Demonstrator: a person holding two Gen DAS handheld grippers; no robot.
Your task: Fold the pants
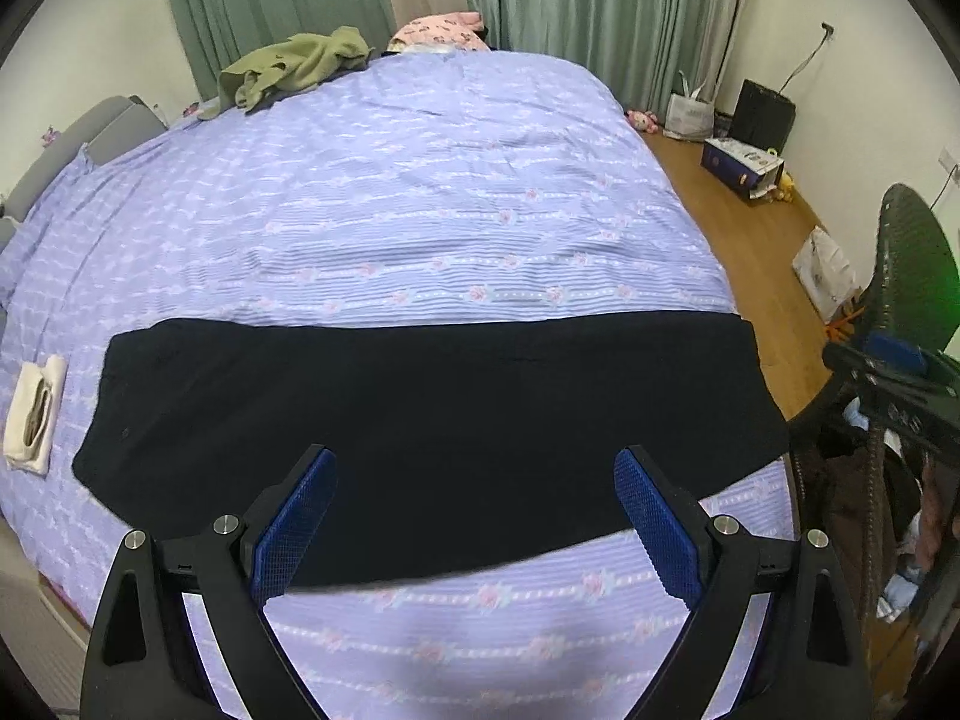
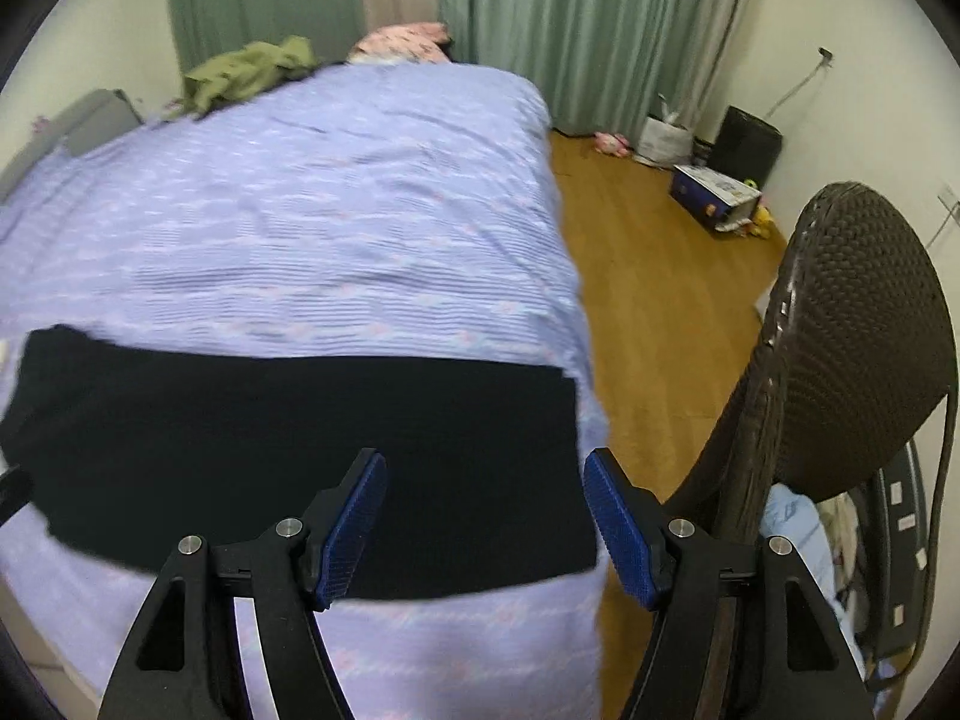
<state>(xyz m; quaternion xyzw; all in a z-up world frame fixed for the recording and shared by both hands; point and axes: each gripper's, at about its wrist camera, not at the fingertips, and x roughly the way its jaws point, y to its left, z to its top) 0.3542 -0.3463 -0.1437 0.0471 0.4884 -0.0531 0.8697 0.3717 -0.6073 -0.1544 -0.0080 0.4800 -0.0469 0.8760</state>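
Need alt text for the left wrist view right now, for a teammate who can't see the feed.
Black pants lie flat in a long strip across the near part of a bed with a purple striped cover. The left gripper hovers over them, jaws open and empty. A folded cream cloth sits at the left; a green garment lies at the far side.

Black pants (image 1: 420, 420) flat across purple bedspread (image 1: 420, 192), L gripper (image 1: 474, 468) wide apart above.
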